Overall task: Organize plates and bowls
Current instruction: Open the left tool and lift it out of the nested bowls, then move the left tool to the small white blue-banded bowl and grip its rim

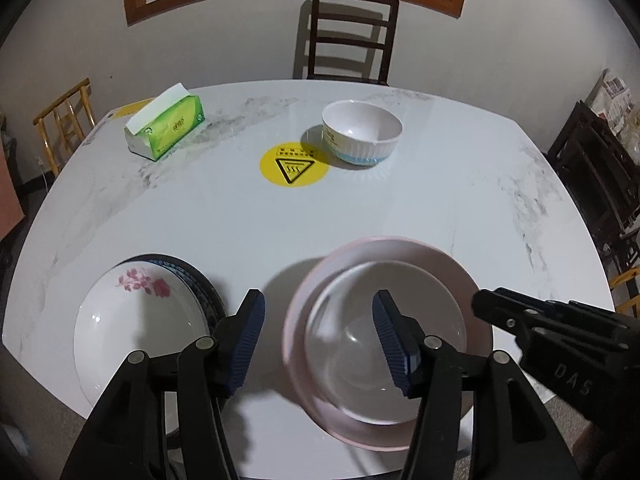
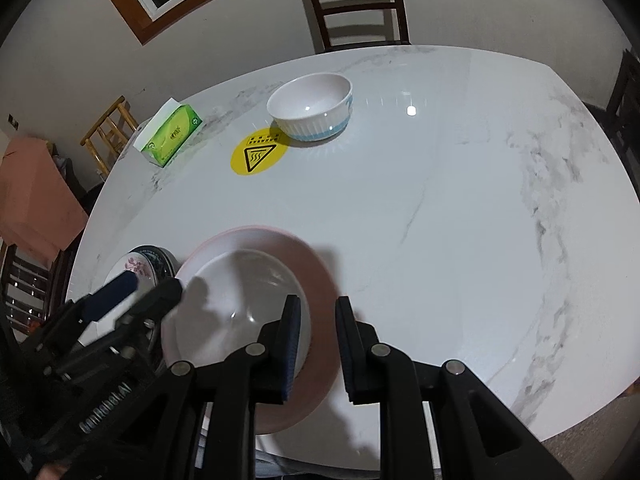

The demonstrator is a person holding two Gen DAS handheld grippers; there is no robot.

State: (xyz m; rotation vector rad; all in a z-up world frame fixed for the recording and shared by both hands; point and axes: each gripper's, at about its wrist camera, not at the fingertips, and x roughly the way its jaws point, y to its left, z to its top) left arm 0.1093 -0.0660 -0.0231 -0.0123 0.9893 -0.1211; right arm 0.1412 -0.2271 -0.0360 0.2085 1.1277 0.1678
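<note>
Your left gripper (image 1: 318,322) stands open, its jaws straddling the near-left rim of the round pink plate (image 1: 476,280) without pressing it. Your right gripper (image 2: 318,338) is clamped on that plate's right rim, a shallow white bowl (image 2: 240,300) sitting in it. Left of your left gripper lies a white flower-printed dish (image 1: 136,320). Far ahead on the white marble table (image 1: 240,220) stands a ribbed white bowl (image 1: 360,132).
</note>
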